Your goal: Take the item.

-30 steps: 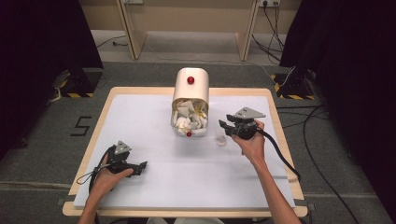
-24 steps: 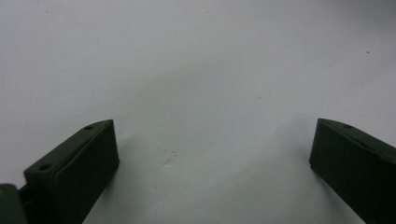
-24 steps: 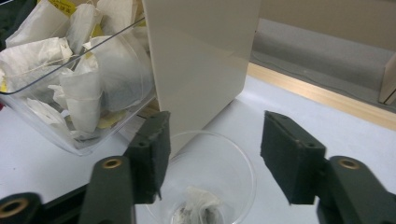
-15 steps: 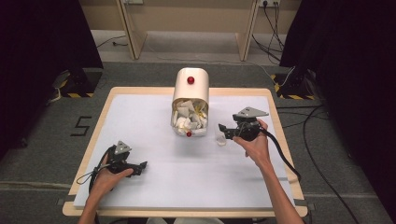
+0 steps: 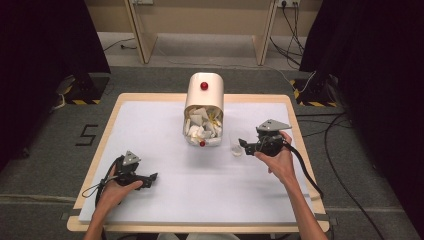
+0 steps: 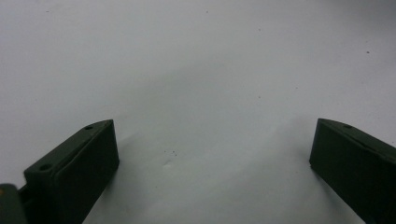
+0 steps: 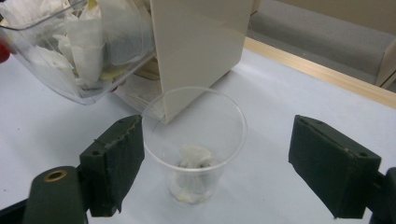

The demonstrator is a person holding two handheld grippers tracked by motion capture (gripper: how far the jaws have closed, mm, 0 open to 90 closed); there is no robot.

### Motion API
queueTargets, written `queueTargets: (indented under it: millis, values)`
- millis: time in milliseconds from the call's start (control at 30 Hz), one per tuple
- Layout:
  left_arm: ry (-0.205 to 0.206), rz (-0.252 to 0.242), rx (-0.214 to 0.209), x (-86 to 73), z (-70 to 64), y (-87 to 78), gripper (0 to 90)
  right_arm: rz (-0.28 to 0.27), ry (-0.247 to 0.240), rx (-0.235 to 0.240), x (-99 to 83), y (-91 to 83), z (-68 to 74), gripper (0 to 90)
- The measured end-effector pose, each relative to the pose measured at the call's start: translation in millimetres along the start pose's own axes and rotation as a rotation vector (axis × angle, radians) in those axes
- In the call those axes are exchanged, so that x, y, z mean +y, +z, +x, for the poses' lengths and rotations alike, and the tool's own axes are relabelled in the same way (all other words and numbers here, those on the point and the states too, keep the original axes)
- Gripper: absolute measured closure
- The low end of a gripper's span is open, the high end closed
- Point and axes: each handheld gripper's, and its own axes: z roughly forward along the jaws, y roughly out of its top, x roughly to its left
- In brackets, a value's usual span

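A clear plastic cup (image 7: 194, 135) stands upright on the white table with a crumpled white wad (image 7: 195, 158) at its bottom. My right gripper (image 7: 217, 135) is open around the cup, its left jaw against the cup's wall and its right jaw well apart from it. In the high view the cup (image 5: 236, 145) sits just right of the cream dispenser box (image 5: 204, 97), with the right gripper (image 5: 244, 145) at it. My left gripper (image 5: 150, 178) rests open low over the front left of the table, and nothing lies between its jaws (image 6: 212, 154).
The dispenser box (image 7: 201, 42) has a red knob (image 5: 204, 86) and a clear tilt-out bin (image 7: 70, 51) of crumpled white packets hanging open towards the cup. The white table mat (image 5: 210, 195) has a wooden edge (image 7: 322, 74) behind the cup.
My right gripper has shifted slightly nearer and lower, settling around the cup. The left gripper has stayed where it was.
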Motion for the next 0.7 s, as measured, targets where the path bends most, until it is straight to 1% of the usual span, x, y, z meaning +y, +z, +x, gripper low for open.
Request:
queueTargets:
  millis: [267,367,500,700]
  values:
    - [0.000,0.000,0.000,0.0,0.0,0.0,0.2,0.001,0.008,0.009,-7.2,-5.6,-2.0,18.9]
    - [0.000,-0.001,0.000,0.0,-0.1,0.0,0.2,0.009,0.013,-0.004,-10.4,-7.7,-3.0,19.0]
    - [0.000,0.000,0.000,0.0,0.0,0.0,0.2,0.003,0.023,-0.016,-14.2,-11.5,-5.5,19.1]
    - [0.000,0.000,0.000,0.0,0.0,0.0,0.2,-0.001,0.037,-0.006,-20.8,-15.6,-9.0,18.7]
